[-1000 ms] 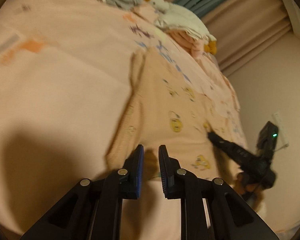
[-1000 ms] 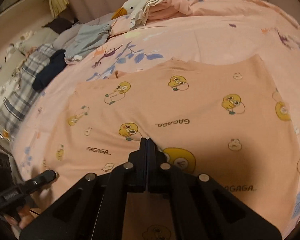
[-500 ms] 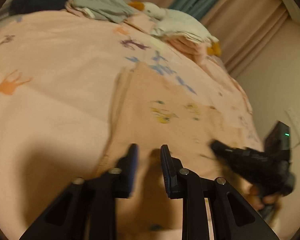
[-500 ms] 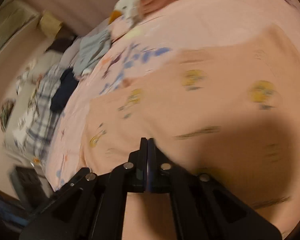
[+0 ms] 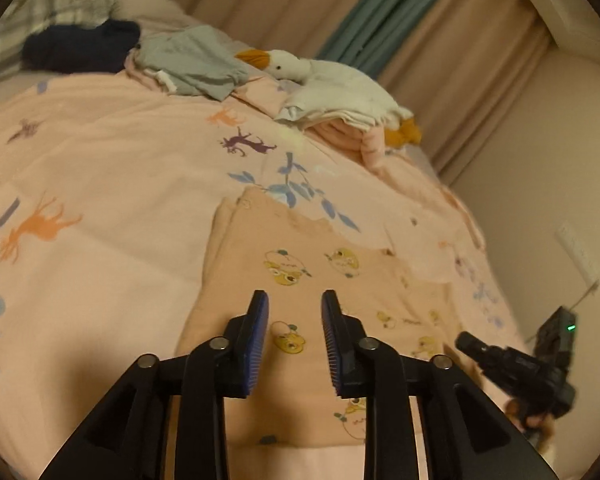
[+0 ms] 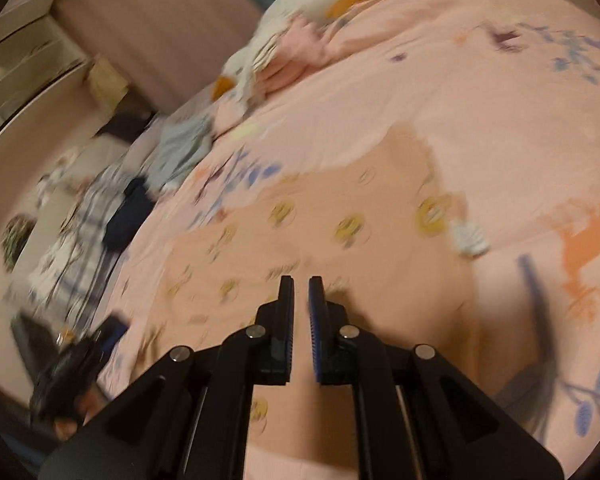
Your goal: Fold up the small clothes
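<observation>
A peach garment with yellow duck prints (image 5: pixel 312 280) lies flat on the pink bedspread (image 5: pixel 100 184); it also shows in the right wrist view (image 6: pixel 320 232), blurred. My left gripper (image 5: pixel 293 300) is open and empty, raised above the garment's near part. My right gripper (image 6: pixel 301 284) is open by a narrow gap, empty, above the garment's near edge. The right gripper also shows at the far right of the left wrist view (image 5: pixel 468 340). The left gripper shows blurred at the lower left of the right wrist view (image 6: pixel 108 328).
A white goose plush (image 5: pixel 332 80) lies on a stack of folded pink clothes (image 5: pixel 352 136) at the far side. A grey garment (image 5: pixel 192 64) and a dark blue one (image 5: pixel 80 48) lie beside it. Curtains and a wall stand to the right.
Both grippers have lifted and pulled back from the garment. The left jaws have opened wider. The right jaws, shut before, now stand slightly apart.
</observation>
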Demonstrator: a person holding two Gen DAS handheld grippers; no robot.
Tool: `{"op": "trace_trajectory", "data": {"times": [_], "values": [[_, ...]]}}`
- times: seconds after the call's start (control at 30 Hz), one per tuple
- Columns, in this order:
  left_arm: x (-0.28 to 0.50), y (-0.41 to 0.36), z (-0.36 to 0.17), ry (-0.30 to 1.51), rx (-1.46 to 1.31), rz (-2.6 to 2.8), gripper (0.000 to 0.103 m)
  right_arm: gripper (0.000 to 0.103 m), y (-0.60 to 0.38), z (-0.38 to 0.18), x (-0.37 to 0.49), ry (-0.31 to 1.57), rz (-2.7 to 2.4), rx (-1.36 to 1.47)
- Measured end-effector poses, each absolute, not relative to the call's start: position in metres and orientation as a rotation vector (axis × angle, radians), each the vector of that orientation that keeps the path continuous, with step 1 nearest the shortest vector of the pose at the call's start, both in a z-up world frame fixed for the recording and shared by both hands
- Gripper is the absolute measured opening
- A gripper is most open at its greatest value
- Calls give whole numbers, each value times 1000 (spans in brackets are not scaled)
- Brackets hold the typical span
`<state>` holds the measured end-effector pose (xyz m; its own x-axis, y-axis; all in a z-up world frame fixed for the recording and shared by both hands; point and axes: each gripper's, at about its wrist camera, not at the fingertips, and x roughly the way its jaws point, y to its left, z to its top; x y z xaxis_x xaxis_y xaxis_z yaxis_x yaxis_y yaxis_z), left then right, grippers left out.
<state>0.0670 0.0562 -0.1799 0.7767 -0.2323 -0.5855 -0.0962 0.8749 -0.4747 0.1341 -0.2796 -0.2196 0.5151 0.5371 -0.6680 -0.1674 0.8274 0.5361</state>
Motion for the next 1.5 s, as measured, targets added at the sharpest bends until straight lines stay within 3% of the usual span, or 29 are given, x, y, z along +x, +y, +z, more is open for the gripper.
{"op": "trace_trajectory", "data": {"times": [0.1, 0.3, 0.4, 0.6, 0.7, 0.77, 0.93, 1.4, 1.5], "values": [[84, 45, -214, 831, -481, -19, 25, 0, -285, -238, 131, 1014, 310, 334], [63, 59, -211, 760, -473, 48, 24, 0, -312, -230, 116, 960, 227, 287], [52, 65, -199, 731, -489, 57, 24, 9, -317, -220, 111, 922, 236, 325], [60, 54, -200, 737, -412, 49, 24, 15, -311, -219, 115, 893, 325, 333], [68, 50, -219, 787, -385, 89, 24, 7, -302, -236, 123, 985, 242, 248], [66, 46, -218, 776, -346, 116, 24, 7, -301, -237, 123, 976, 238, 229], [64, 50, -219, 783, -363, 108, 24, 8, -295, -236, 118, 950, 226, 115], [58, 42, -217, 797, -322, 141, 24, 10, -300, -240, 121, 958, 227, 179], [50, 42, -213, 829, -361, 123, 24, 16, -300, -239, 120, 940, 238, 190]]}}
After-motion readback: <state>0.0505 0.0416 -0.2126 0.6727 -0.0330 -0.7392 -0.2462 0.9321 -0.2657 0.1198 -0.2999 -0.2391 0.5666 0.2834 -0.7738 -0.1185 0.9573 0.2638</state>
